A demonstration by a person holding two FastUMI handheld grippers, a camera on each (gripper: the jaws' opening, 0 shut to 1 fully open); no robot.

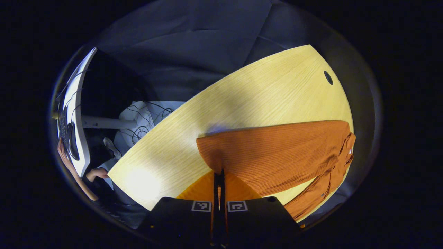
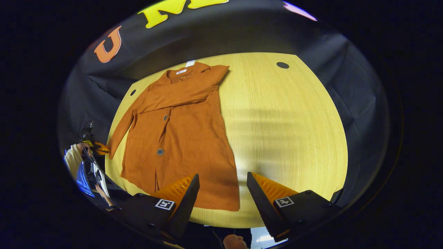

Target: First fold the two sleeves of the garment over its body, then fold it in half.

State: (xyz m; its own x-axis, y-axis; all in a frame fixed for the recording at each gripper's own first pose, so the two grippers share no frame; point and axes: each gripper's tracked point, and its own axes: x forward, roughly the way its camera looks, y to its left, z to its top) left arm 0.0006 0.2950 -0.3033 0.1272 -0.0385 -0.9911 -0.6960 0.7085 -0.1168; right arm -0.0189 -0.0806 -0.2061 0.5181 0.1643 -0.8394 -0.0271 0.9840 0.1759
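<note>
An orange ribbed cardigan (image 2: 187,138) lies flat and face up on the pale wooden table (image 2: 283,138), collar far, hem near. One sleeve (image 2: 180,93) is folded across the chest. The other sleeve (image 2: 123,124) stretches out along the table's left edge. My right gripper (image 2: 223,183) hangs open over the hem, touching nothing. In the left gripper view the cardigan (image 1: 277,155) runs sideways, its loose sleeve (image 1: 311,195) nearest. My left gripper (image 1: 218,173) is shut, tips before the hem corner, no cloth visible between them. It looks small (image 2: 98,148) beside the cuff.
Round cable holes (image 2: 282,65) (image 2: 132,92) sit near the table's far corners. The table's right half (image 2: 294,155) is bare wood. Off the left edge are a white desk panel (image 1: 78,114), floor cables (image 1: 145,117) and a person's hand (image 1: 97,173).
</note>
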